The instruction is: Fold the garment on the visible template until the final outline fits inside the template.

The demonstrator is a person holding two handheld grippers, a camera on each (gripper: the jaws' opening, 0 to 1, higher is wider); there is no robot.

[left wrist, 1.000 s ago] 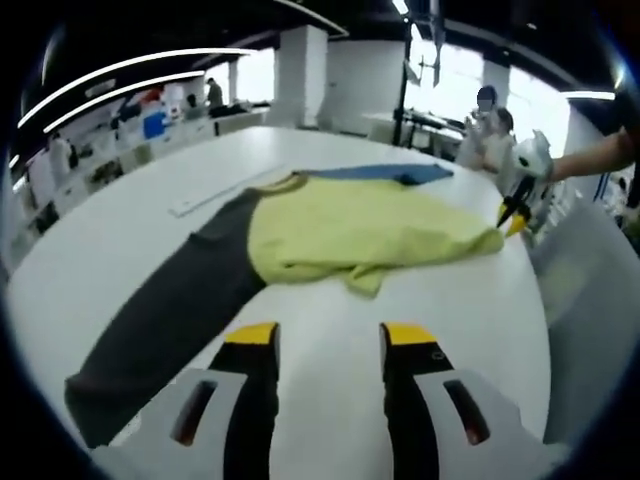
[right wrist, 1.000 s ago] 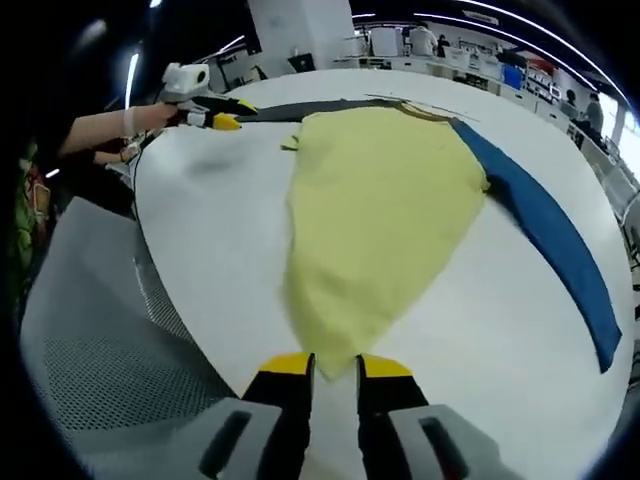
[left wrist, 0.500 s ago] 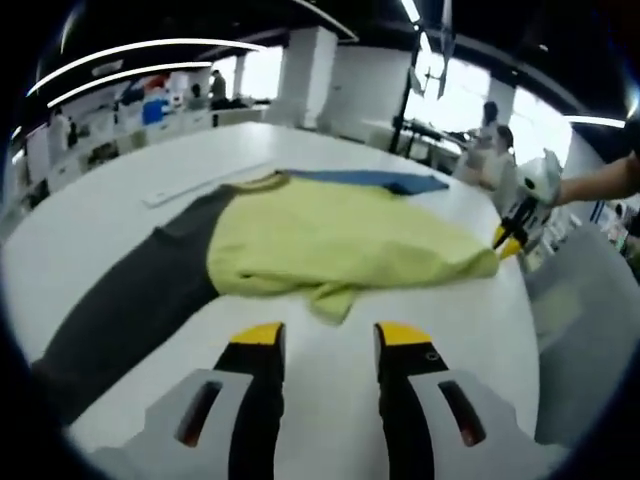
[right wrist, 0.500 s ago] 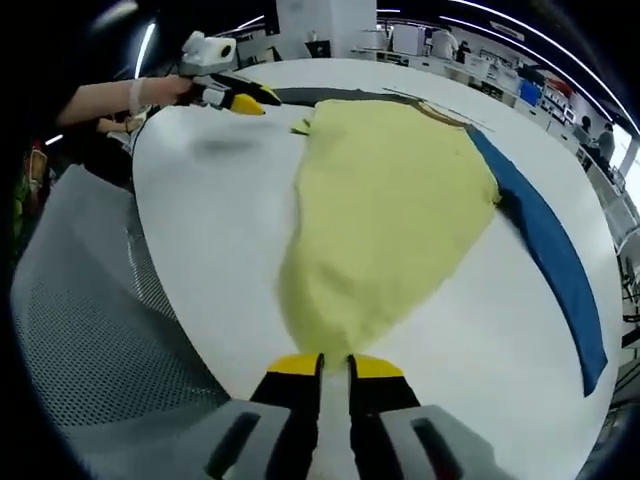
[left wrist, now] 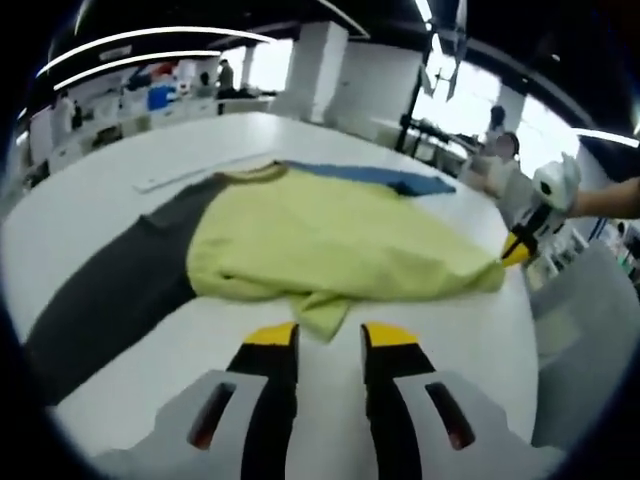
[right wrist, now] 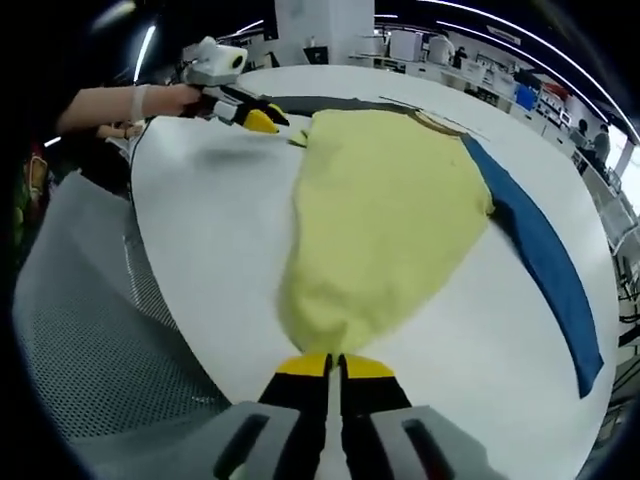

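The right gripper (right wrist: 333, 362) has its yellow-tipped jaws pressed nearly together at the near hem corner of the yellow shirt body (right wrist: 385, 215); a thin fold of cloth seems pinched between them, though the contact itself is hard to make out. In the left gripper view that same gripper sits at the far corner of the fabric, touching it. The left gripper (left wrist: 330, 335) has its jaws parted by a narrow gap, with a small drooping tab of yellow hem (left wrist: 322, 314) just ahead of the tips and not yet gripped.

The garment is a long-sleeved top lying flat on the white round table (right wrist: 220, 230): yellow torso in the middle, a dark grey sleeve (left wrist: 110, 285) stretched to one side, a blue sleeve (right wrist: 545, 260) to the other, the collar (left wrist: 250, 172) at the far end. I cannot pick out a template outline under it.

By my judgement the step in hand is taking hold of the bottom hem at both corners, ahead of lifting it toward the collar. Next, the left jaws need to slide onto the tab and shut.

A pale strip (left wrist: 200, 171) lies on the table beyond the collar. A grey mesh chair back (right wrist: 90, 330) stands close against the table edge beside the right gripper and could crowd the swing.
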